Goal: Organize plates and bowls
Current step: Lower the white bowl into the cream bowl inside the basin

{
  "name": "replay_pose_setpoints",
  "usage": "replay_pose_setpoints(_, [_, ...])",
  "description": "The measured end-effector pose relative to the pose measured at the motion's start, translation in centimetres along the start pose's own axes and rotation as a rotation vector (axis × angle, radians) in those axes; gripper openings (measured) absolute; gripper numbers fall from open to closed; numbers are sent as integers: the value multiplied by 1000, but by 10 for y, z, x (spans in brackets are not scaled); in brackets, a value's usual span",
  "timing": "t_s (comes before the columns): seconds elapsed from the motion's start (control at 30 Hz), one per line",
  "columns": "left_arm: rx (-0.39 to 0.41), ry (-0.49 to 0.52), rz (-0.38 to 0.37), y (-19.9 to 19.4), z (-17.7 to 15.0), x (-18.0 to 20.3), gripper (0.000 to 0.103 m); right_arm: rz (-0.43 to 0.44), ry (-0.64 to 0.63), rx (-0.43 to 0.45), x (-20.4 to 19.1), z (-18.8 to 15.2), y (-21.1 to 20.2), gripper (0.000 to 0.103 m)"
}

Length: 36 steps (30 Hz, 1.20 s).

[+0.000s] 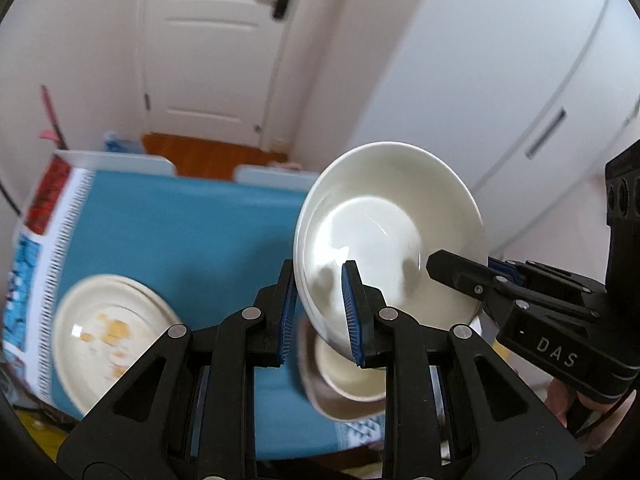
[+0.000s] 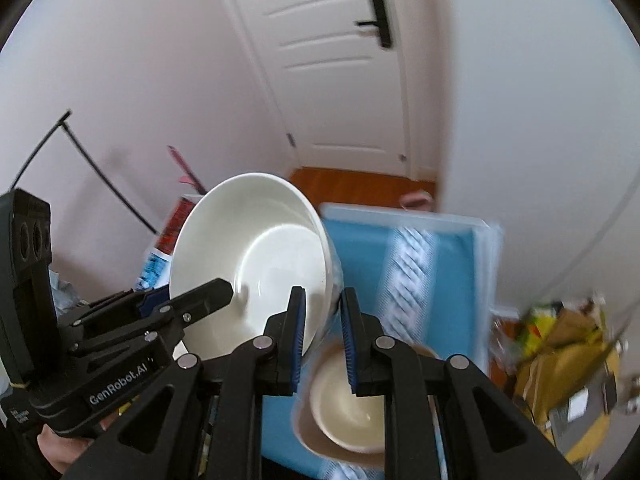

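left gripper [image 1: 320,312]: I have it clamped on the near rim of the white bowl [image 1: 384,224].
right gripper [image 2: 322,334]: pinching the opposite rim.
bowl: aloft, tilted, over the smaller bowl [image 2: 348,412] on the blue cloth [image 1: 192,232].
handling: glazed, slick, breakable; I'd keep both rim holds.
farther: stacked plates [image 1: 104,332].

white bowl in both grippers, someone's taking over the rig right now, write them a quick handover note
Left gripper: shut on the near rim of the white bowl.
Right gripper: shut on the opposite rim of the same bowl, so it hangs tilted in the air between the two, above the blue tablecloth.
On the table: a small bowl nested in a brown bowl just below the carried one; a stack of plates, the top one food-stained, further to the left.
Done: white bowl lifted.
Left: set it down, probably onto the nested bowls, then sort the plates.
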<state>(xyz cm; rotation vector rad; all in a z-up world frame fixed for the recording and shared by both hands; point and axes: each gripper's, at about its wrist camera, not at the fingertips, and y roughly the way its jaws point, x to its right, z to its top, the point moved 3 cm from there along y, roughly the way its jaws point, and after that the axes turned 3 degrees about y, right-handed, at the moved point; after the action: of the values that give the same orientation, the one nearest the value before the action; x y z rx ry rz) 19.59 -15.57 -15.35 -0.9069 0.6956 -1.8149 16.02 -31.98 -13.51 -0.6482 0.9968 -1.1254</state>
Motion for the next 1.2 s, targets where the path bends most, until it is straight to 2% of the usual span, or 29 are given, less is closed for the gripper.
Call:
replay_pose_setpoints(0.13, [-103, 30, -6, 34, -27, 23, 20, -47, 43, -59, 31, -31, 13, 16])
replay_pose_setpoints(0.37, [-227, 76, 40, 73, -64, 40, 20, -39, 121, -158, 66, -74, 44, 16])
replay_pose_setpoints(0.6, [-273, 102, 93, 87, -72, 40, 20, -21, 127, -196, 71, -88, 59, 16])
replay_pose_setpoints(0.8, [-294, 137, 135, 99, -68, 36, 20, -40, 96, -212, 71, -89, 63, 16])
replay_pose_setpoints(1.2, [-299, 215, 196, 105, -69, 43, 20, -53, 77, -223, 73, -91, 67, 16])
